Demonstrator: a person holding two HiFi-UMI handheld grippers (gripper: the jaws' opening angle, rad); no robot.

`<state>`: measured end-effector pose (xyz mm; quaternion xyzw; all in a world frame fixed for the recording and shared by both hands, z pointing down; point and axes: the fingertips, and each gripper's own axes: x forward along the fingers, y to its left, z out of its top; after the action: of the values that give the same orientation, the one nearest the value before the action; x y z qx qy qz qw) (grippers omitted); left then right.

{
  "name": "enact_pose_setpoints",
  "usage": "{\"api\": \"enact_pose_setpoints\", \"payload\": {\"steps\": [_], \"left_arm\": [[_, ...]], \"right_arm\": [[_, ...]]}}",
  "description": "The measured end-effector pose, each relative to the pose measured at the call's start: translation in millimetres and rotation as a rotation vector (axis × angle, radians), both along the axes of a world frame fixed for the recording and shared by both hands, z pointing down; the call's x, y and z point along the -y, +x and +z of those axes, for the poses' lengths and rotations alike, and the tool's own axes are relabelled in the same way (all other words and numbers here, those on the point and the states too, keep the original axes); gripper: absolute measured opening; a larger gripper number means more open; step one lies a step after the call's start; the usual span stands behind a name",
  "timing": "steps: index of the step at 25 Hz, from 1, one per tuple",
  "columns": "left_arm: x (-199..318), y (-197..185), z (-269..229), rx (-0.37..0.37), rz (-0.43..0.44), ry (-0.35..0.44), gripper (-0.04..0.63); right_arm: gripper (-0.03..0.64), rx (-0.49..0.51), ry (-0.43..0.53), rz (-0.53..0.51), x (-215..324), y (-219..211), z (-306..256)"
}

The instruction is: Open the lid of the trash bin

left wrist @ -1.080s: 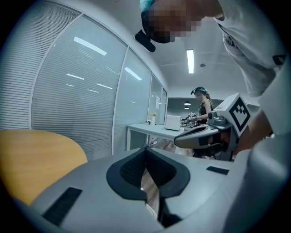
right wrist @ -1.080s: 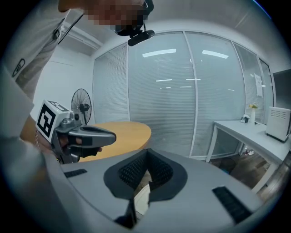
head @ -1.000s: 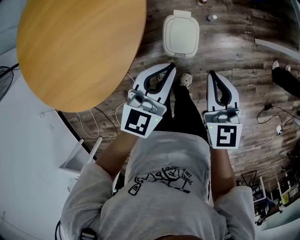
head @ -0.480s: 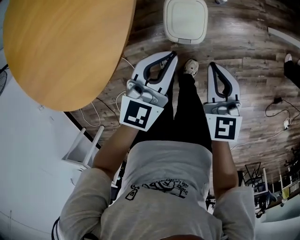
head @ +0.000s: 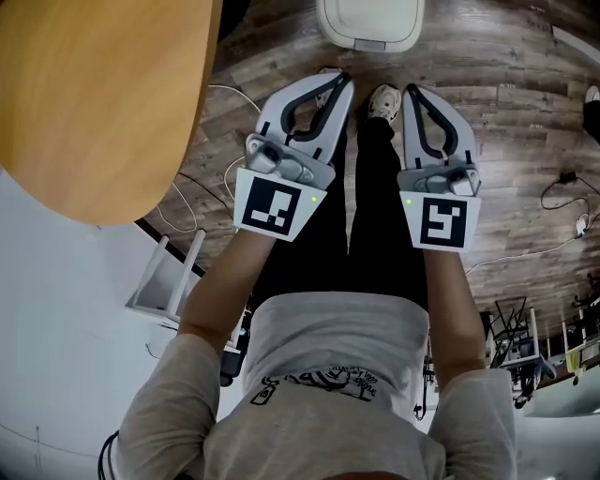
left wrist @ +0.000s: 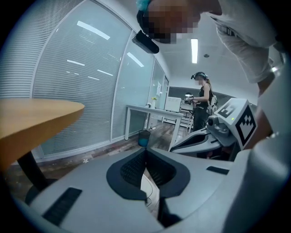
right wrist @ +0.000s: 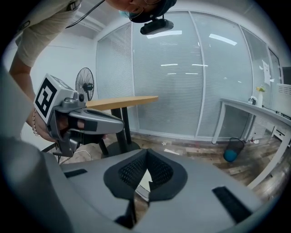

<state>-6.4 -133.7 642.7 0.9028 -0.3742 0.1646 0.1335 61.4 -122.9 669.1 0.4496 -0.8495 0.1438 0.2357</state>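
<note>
Left gripper (head: 339, 86): jaws closed, nothing held. White trash bin (head: 368, 21), top centre of the frame, stands on the floor ahead of both grippers, lid shut. The lid is judged light, stiff, smooth plastic, best taken at its front edge. Right gripper (head: 411, 92): jaws likewise closed, empty. Wooden plank floor (head: 506, 112); glass-walled office.

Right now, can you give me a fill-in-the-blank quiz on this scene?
The white plastic trash bin has its lid ____. The left gripper and right gripper both hold their jaws ____, with nothing between them. The round wooden table stands on the person's ____ side.
Missing words: closed; shut; left.
</note>
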Motion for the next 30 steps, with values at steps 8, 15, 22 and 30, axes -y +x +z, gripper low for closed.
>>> {"api": "enact_pose_setpoints", "payload": {"steps": [8, 15, 22, 30], "left_arm": [[-1.0, -0.1, 58.3, 0.019, -0.026, -0.033, 0.018], [-1.0, 1.9, 111.0, 0.036, -0.034, -0.060, 0.018], [-5.0, -2.7, 158.0, 0.064, -0.025, -0.111, 0.018], [2.1, -1.9, 192.6, 0.109, 0.009, -0.096, 0.018]], "right_arm": [[0.006, -0.105, -0.004, -0.055, -1.7, -4.8, 59.0], [0.006, -0.173, 0.010, -0.078, 3.5, -9.4, 108.8], [0.006, -0.223, -0.041, -0.109, -3.0, -16.2, 157.9], [0.006, -0.274, -0.069, -0.145, 4.5, -27.1, 202.6]]}}
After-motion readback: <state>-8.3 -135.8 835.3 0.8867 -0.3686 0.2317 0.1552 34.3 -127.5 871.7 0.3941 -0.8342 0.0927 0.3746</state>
